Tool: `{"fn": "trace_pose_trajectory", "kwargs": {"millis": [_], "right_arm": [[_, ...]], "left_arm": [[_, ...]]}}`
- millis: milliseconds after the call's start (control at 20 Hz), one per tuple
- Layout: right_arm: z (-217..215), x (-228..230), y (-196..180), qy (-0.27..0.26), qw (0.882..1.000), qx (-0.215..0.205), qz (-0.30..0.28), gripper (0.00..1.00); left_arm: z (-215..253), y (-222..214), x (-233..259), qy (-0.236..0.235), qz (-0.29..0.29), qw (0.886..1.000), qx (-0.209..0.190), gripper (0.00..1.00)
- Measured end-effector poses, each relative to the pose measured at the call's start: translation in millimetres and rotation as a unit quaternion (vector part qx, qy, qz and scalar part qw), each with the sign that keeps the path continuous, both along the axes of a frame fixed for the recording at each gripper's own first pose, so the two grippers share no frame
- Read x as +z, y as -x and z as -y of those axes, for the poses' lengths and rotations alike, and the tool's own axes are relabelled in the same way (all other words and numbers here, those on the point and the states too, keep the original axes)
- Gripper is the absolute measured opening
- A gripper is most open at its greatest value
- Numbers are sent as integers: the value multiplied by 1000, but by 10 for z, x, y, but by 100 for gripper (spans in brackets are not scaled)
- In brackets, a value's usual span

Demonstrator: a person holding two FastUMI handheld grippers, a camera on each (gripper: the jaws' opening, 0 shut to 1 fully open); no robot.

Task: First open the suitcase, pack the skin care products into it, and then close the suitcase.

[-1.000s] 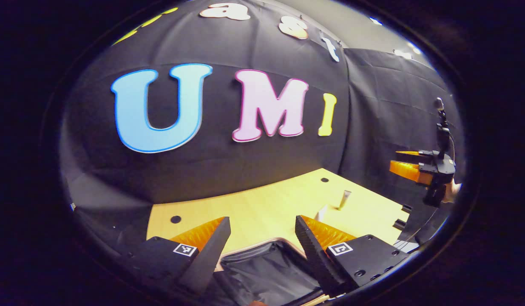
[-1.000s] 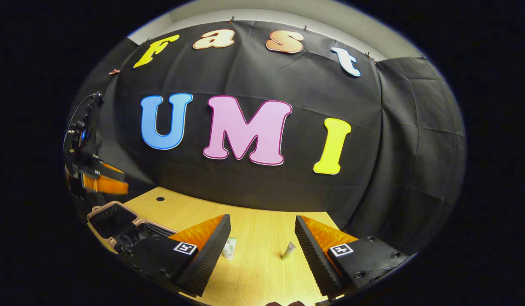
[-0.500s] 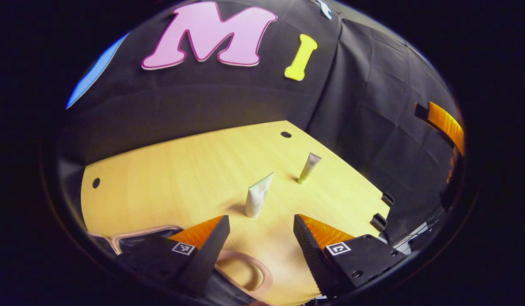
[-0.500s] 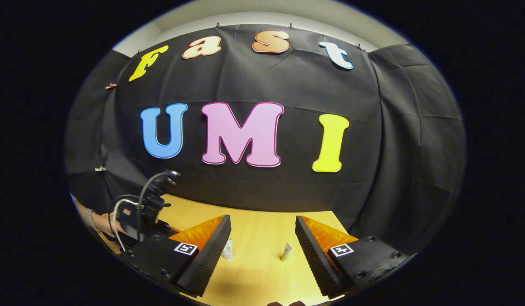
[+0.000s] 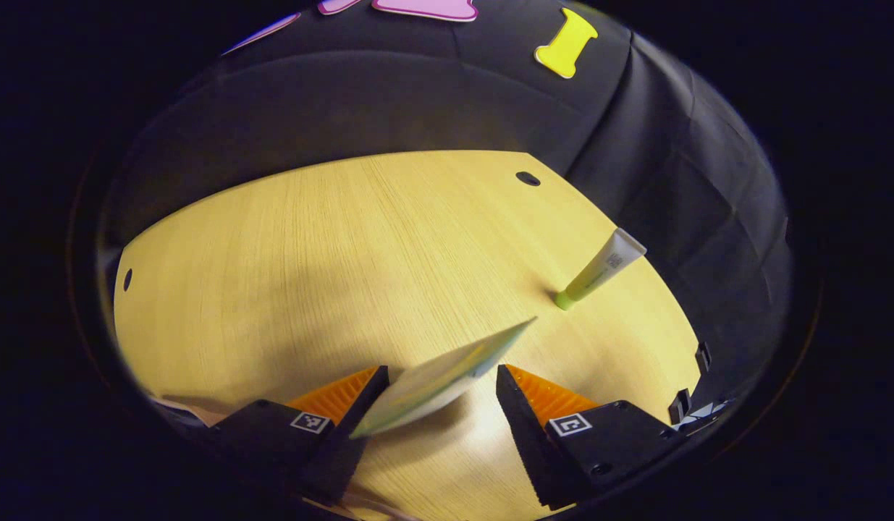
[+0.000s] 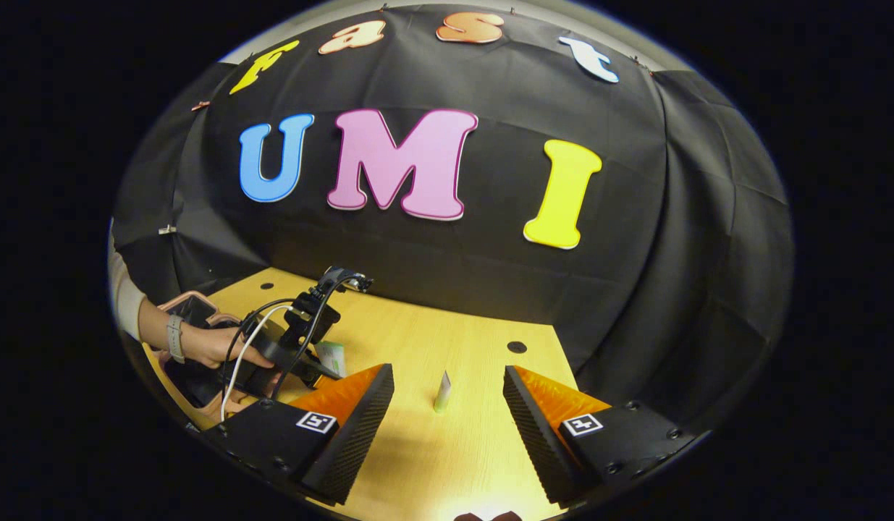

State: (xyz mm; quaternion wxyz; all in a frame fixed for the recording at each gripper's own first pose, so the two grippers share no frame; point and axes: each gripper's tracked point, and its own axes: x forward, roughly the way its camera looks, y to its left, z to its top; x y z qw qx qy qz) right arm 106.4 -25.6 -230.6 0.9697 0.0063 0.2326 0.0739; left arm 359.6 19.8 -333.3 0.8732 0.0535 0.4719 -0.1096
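Left gripper view: our left gripper (image 5: pixel 436 383) open, white tube (image 5: pixel 447 378) slanting between fingers; right gripper (image 6: pixel 447 394) open, farther

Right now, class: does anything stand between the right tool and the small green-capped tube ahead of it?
Nothing visible does. The right tool is open, and bare wooden table lies between its fingers and the green-capped tube, which stands upright. The left tool works off to the side.

A staged recording booth, not a lived-in room: black cloth (image 6: pixel 447 289) hangs as walls round a pale wooden table (image 5: pixel 331 246) with drilled holes, a plain ceiling strip (image 6: pixel 664 61) showing above.
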Motion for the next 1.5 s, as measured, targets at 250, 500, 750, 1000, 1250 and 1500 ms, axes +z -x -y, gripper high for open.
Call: {"fn": "trace_pose_trajectory", "kwargs": {"millis": [250, 500, 750, 1000, 1250, 1500], "right_arm": [[-147, -1074, -218, -39, 995, 28, -89, 97], [-238, -1992, -557, -57, 985, 32, -160, 98], [-288, -2349, -1055, -79, 984, 0, -158, 96], [-375, -2533, -1215, -92, 980, -17, -178, 29], [-630, -1970, -994, -118, 980, 22, -161, 25], [-1076, -1141, -537, -147, 978, 78, -127, 25]], "left_arm": [[144, -13, 201, 17, 8, 1000, 9, 50], [269, 325, 806, 18, 48, 999, -16, 50], [54, 993, 1231, 38, 38, 998, 28, 46], [-788, 1681, 1332, 9, 8, 993, 116, 46], [-1596, 2189, 1186, -8, -75, 978, 195, 50], [-2240, 2646, 707, -18, -222, 942, 251, 47]]}}
